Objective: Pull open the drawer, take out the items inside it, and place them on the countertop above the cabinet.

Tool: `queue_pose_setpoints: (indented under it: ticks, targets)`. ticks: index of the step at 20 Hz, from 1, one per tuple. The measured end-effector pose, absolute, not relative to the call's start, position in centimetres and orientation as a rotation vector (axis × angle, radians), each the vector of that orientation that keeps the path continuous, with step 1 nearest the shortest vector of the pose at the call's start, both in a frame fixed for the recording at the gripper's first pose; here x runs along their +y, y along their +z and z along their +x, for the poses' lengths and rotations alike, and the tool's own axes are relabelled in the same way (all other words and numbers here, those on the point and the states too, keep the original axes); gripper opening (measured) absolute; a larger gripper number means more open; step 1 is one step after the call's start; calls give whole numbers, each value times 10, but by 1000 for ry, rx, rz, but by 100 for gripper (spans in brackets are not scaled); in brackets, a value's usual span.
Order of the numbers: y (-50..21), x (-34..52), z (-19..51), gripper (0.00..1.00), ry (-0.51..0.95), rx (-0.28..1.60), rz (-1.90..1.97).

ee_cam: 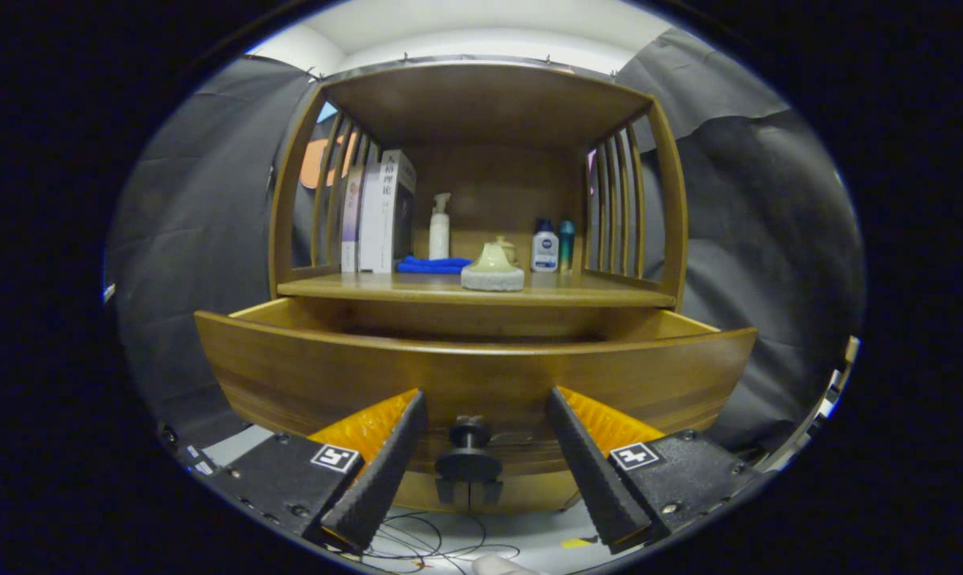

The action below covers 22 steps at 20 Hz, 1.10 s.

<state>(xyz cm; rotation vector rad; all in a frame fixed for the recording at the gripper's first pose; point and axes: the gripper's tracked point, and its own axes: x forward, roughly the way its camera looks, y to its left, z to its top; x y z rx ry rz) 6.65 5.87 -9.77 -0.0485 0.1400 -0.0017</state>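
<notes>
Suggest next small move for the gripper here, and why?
Probably lift and tip the gripper over the drawer front to look inside. The drawer is already pulled out, its knob sits between the open fingers with neither touching it, and the front panel hides the interior, so I cannot tell what lies in it. The countertop above already carries bottles, books and a cloth.

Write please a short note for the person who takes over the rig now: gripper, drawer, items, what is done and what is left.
Gripper: open, fingers either side of the drawer knob, not pressing it.
Drawer: pulled out from under the countertop; its inside is hidden behind its front.
Countertop holds books, a blue cloth, bottles and a pale lidded dish.
Done: drawer open.
Left: lift the gripper, look inside, move any items up to the countertop.
</notes>
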Motion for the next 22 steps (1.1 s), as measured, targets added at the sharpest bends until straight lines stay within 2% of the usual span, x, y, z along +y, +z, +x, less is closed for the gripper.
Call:
queue_pose_setpoints:
  ticks: [22]
  targets:
    - [-94, 60, 157, 100, 14, 88, -63]
